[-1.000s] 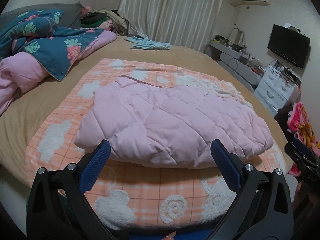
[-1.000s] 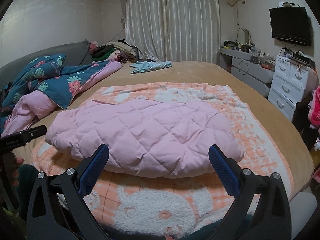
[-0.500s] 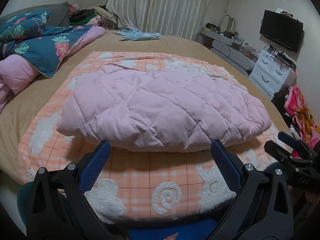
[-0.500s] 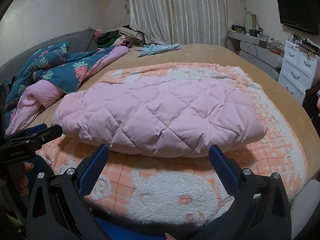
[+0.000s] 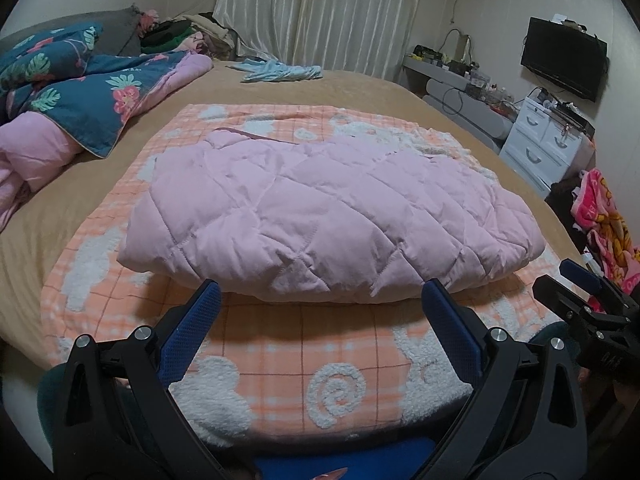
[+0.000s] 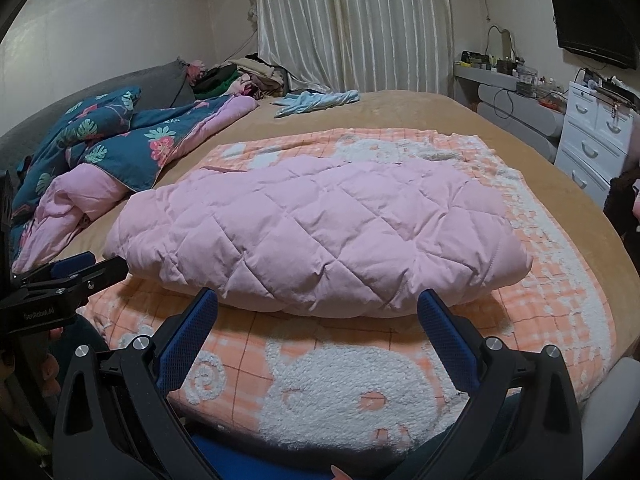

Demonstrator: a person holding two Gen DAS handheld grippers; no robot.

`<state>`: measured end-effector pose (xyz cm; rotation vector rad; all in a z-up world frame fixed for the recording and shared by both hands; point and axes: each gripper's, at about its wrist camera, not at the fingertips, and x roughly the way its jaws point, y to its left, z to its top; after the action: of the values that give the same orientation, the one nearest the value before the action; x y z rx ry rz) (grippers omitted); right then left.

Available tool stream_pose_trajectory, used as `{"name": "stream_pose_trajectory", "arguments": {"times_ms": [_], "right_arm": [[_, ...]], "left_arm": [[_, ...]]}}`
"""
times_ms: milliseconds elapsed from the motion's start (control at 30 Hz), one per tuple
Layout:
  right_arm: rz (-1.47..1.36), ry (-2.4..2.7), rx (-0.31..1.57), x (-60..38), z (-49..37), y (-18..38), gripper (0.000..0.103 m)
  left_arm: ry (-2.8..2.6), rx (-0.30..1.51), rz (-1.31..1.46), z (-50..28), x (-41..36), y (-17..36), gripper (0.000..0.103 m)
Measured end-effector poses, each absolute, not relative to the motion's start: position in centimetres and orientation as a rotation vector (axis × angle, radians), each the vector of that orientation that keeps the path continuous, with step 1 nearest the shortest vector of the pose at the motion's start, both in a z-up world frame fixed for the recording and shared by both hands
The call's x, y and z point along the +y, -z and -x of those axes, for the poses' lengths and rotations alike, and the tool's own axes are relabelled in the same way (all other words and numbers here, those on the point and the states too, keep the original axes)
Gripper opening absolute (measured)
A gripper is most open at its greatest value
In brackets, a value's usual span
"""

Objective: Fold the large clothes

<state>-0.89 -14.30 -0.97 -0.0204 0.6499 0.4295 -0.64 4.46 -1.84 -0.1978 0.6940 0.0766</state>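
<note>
Pink coat (image 5: pixel 328 216), folded into a puffy bundle, lies just ahead of both sets of fingers on the orange blanket (image 5: pixel 304 364). Left gripper (image 5: pixel 320 300) & right gripper (image 6: pixel 318 308): fingers wide apart, holding nothing, not touching the coat. Risk: padding is springy, so a shallow pinch prob. takes the top layer only & the fold pops open; a drag could ruck the blanket. Blanket sits on a tan bed (image 6: pixel 400 108); duvet (image 5: pixel 84 96) far left, drawers (image 6: pixel 592 140) far right, curtain (image 6: pixel 352 24) beyond.
</note>
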Motion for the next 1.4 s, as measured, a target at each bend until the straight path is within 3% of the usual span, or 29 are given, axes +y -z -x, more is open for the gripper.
{"name": "stream_pose_trajectory", "arguments": {"times_ms": [1400], "right_arm": [[0.024, -0.43, 0.646, -14.18, 1.06, 0.81, 0.099]], "left_arm": [[-0.089, 0.687, 0.184, 1.1, 4.79, 1.3, 0.094]]}}
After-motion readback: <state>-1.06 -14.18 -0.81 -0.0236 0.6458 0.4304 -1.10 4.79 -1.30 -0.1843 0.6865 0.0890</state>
